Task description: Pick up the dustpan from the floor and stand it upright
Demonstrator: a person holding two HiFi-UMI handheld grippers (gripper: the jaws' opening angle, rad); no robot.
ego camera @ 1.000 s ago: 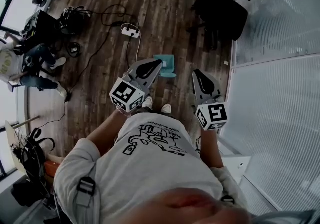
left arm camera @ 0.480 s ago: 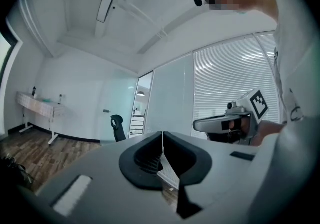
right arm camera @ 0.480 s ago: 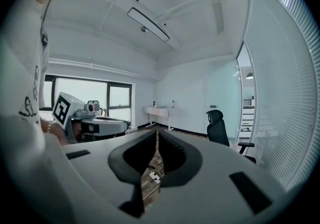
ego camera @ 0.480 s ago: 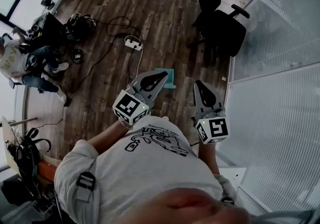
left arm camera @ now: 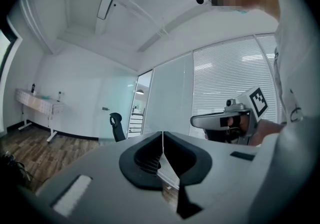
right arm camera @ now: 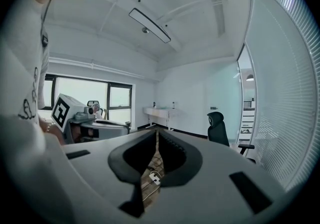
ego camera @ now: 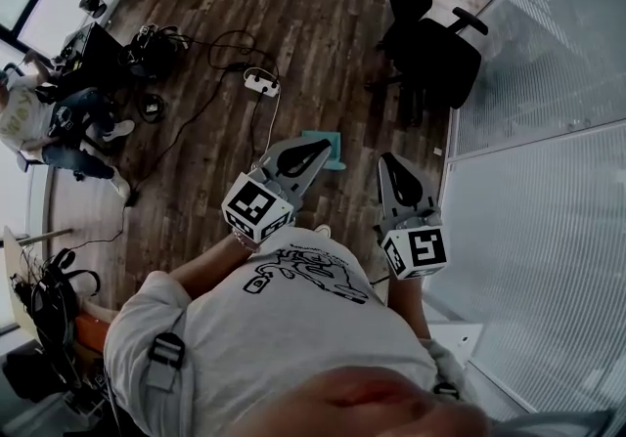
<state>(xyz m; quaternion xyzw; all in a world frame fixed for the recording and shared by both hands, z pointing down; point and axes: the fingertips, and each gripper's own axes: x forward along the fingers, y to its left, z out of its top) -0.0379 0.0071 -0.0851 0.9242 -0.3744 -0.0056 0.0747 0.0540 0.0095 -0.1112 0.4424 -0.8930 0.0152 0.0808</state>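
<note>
Just beyond the tip of your left claw [ego camera: 323, 144], seen from the head view, the teal dustpan [ego camera: 335, 153] sits on the wooden floor [ego camera: 293, 15]. That claw covers part of it, so you cannot tell whether it lies flat or stands up. Your left claw is closed. In its own view the two dark pads meet along a thin line with nothing between them, and the claw points level toward a glass wall. Your right claw [ego camera: 386, 159] is held just beside the left one, on the far side from the dustpan and apart from it. It is closed too: in its own view the pads meet at the tip and hold nothing. Through the narrow gap lower down you can see only floorboards and a white power strip [ego camera: 260, 85]. Each claw shows in the other's view, marker cube toward you, and the two do not touch. Ahead of your right claw and well apart from it stands a black office chair [ego camera: 435, 54]. A wall with blinds [ego camera: 548, 191] runs along that claw's outer side. Far out to the side of your left claw, a tangle of black cables [ego camera: 161, 39] lies on the floor, and another person [ego camera: 39, 122] sits near it.
</note>
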